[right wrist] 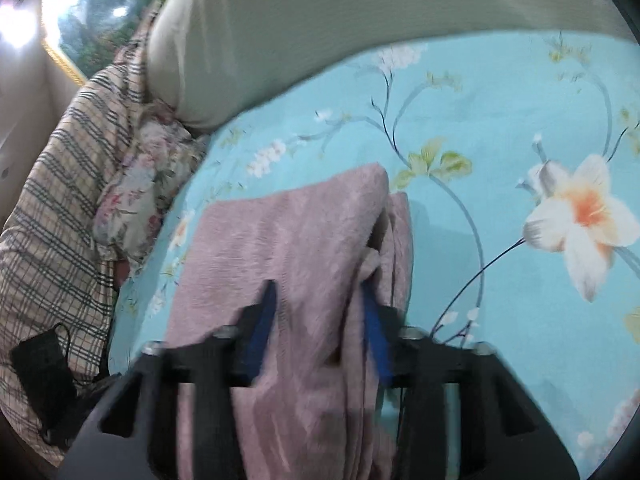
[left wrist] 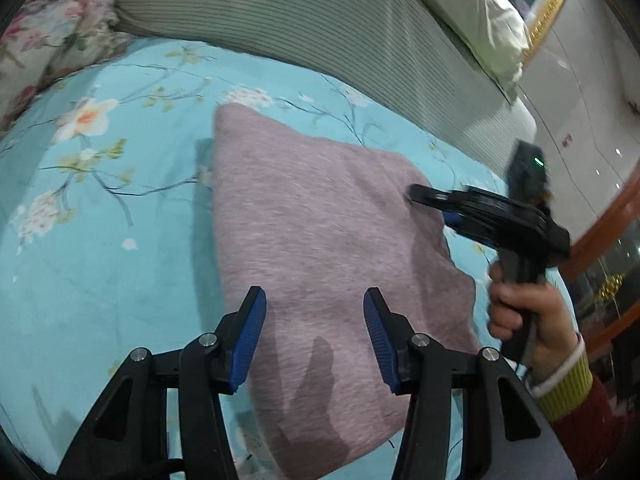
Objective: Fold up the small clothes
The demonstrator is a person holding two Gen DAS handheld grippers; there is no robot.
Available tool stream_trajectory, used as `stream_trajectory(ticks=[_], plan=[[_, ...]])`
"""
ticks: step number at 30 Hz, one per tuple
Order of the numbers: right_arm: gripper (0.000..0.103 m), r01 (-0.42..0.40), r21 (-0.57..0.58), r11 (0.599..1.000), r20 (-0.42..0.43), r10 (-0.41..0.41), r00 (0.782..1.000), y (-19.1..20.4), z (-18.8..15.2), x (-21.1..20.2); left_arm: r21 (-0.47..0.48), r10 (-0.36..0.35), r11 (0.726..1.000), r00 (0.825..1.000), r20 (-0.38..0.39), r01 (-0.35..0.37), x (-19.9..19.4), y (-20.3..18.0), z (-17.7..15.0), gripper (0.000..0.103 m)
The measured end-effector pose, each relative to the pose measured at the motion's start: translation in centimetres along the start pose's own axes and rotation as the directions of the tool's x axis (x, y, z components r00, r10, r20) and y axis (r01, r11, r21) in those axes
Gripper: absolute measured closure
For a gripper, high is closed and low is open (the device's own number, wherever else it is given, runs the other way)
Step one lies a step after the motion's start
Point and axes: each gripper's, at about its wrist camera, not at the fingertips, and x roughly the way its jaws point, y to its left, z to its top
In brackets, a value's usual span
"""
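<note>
Left wrist view showed the mauve knitted garment [left wrist: 320,216] on the turquoise floral bedsheet [left wrist: 100,200], left gripper [left wrist: 315,300] jaws apart above it (nothing clamped), right gripper [left wrist: 416,196] state indiscernible.

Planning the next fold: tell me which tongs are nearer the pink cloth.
Right. The right tongs are in the cloth, with fabric between their fingers at one edge. The left tongs hang open above its near end, apparently clear of it.
</note>
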Motion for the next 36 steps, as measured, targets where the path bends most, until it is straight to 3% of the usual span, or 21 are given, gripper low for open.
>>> stream_trajectory(ticks=[5, 9, 13, 15, 18, 23, 26, 29, 32, 36], plan=[[0.09, -0.049, -0.008, 0.999, 0.11, 0.05, 0.993, 0.5, 0.4, -1.8, 0.036, -0.027, 0.999, 0.999, -0.039, 0.028, 1.1, -0.3, -0.1, 0.053], [0.09, 0.008, 0.06, 0.998, 0.032, -0.01, 0.999, -2.3, -0.4, 0.7, 0.032, -0.001, 0.999, 0.996, -0.095, 0.004, 3.3, 0.1, -0.8, 0.056], [0.083, -0.014, 0.106, 0.994, 0.038, 0.01, 0.999, -3.1, -0.6, -0.1, 0.057, 0.018, 0.998, 0.997, -0.079, -0.014, 2.3, -0.7, -1.1, 0.056], [0.083, 0.005, 0.083, 0.997, 0.07, -0.011, 0.997, -2.0, -0.9, -2.1, 0.051, 0.017, 0.999, 0.997, -0.07, -0.013, 1.4, -0.8, -1.5, 0.056], [0.083, -0.027, 0.033, 0.999, 0.105, 0.024, 0.994, 0.8, -2.9, -5.9, 0.028, 0.003, 1.0, 0.998, -0.057, -0.002, 0.3, -0.6, -2.4, 0.056], [0.083, -0.049, -0.06, 0.997, 0.015, 0.05, 0.999, 4.1, -8.2, -7.7, 0.042, -0.016, 0.999, 0.998, -0.059, 0.018, -1.7, -1.0, -4.3, 0.056], [0.083, 0.013, -0.064, 0.998, -0.016, -0.014, 1.0, 3.5, -11.2, -7.3, 0.087, -0.005, 0.996, 0.997, -0.074, 0.011, -2.0, -1.1, -5.7, 0.056], [0.079, 0.123, 0.001, 0.992, -0.036, -0.123, 0.992, 0.2, -13.1, -6.4, 0.122, 0.068, 0.991, 0.993, -0.097, -0.056, -1.2, -0.9, -7.7, 0.056], [0.071, 0.081, 0.083, 0.993, -0.021, -0.08, 0.997, -1.6, -13.7, -6.5, 0.117, 0.111, 0.988, 0.989, -0.093, -0.1, -0.9, -0.5, -8.9, 0.054], [0.071, 0.133, 0.01, 0.991, -0.014, -0.133, 0.991, -0.2, -13.5, -6.5, 0.069, 0.105, 0.993, 0.991, -0.086, -0.099, -1.1, 0.0, -9.1, 0.053]])
